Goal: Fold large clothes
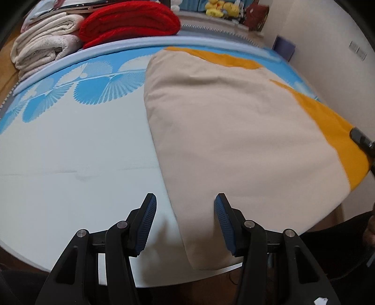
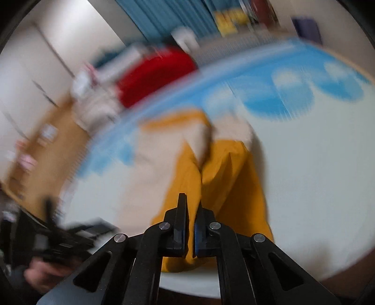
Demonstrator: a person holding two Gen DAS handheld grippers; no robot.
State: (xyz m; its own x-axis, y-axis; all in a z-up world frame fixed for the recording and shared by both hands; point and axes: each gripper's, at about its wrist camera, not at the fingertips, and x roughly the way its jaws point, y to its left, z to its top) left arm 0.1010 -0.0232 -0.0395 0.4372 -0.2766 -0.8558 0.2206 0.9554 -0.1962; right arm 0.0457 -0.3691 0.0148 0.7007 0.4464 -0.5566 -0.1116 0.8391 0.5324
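Your right gripper [image 2: 192,206] is clamped on the yellow edge of the cream-and-yellow garment [image 1: 234,131] lying flat on the bed [image 1: 70,152], so bring your half-open, empty left gripper [image 1: 185,201] onto the near cream corner before lifting both together.

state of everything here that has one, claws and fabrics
left claw: open, straddling the cloth's near edge, not pressing it
right claw: shut on the yellow side of the cloth
beige and yellow cloth: lying on the bed, yellow underside showing at its edges
red blanket: folded
white blankets: folded, stacked
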